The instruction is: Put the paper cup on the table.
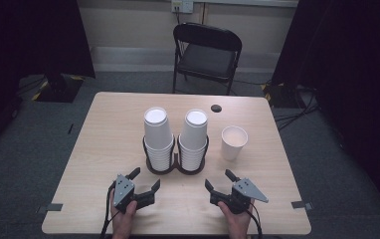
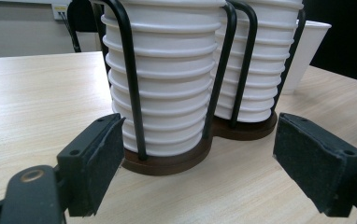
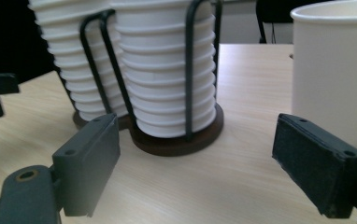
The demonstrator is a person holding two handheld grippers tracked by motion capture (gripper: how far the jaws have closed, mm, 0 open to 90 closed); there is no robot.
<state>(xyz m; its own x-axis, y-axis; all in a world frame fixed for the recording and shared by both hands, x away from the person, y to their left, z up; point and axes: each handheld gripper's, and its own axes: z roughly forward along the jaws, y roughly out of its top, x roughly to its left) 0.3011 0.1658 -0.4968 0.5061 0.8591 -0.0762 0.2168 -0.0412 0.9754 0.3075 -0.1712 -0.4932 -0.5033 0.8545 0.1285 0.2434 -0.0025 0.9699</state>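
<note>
White cup stacks (image 2: 167,84) lose their tops (cropped); left gripper (image 1: 144,182) and right gripper (image 1: 218,181) gape wide.

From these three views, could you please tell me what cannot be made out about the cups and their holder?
- Left cup stack: top cut off by the left gripper view's upper edge.
- Single cup: right side cut off by the right gripper view's edge; its inside is too pale to judge in the high view.
- Holder: its base is mostly hidden under the stacks.
</note>
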